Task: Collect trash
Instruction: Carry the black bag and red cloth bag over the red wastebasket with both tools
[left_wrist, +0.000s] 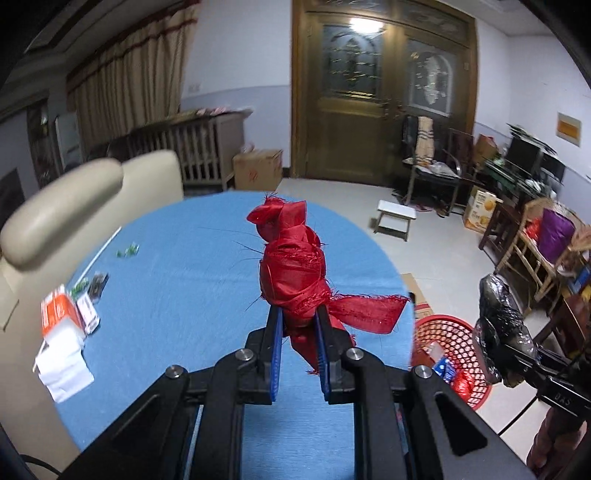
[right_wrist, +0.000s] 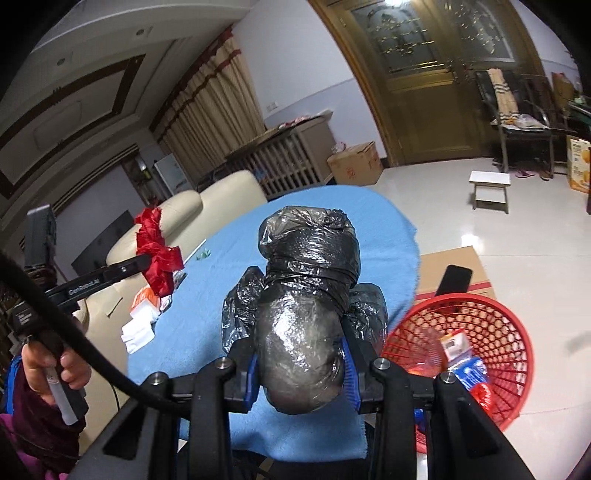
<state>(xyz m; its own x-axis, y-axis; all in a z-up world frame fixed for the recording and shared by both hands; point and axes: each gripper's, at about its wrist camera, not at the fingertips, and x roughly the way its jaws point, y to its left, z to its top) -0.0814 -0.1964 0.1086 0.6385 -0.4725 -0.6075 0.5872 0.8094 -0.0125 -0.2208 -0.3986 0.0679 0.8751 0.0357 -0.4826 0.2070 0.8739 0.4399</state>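
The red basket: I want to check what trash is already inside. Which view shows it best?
The right wrist view: the red basket shows its open mouth and the wrappers inside. The left wrist view shows only part of it, cut off by the blue table.

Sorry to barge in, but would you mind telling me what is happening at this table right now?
A person is clearing trash with a hand-held gripper in each hand. The left hand-held gripper is shut on a red ribbon bundle, held above the blue table. The right hand-held gripper is clamped on a black plastic bag wad. A red basket beside the table already holds some wrappers. Boxes and small scraps lie on the table.
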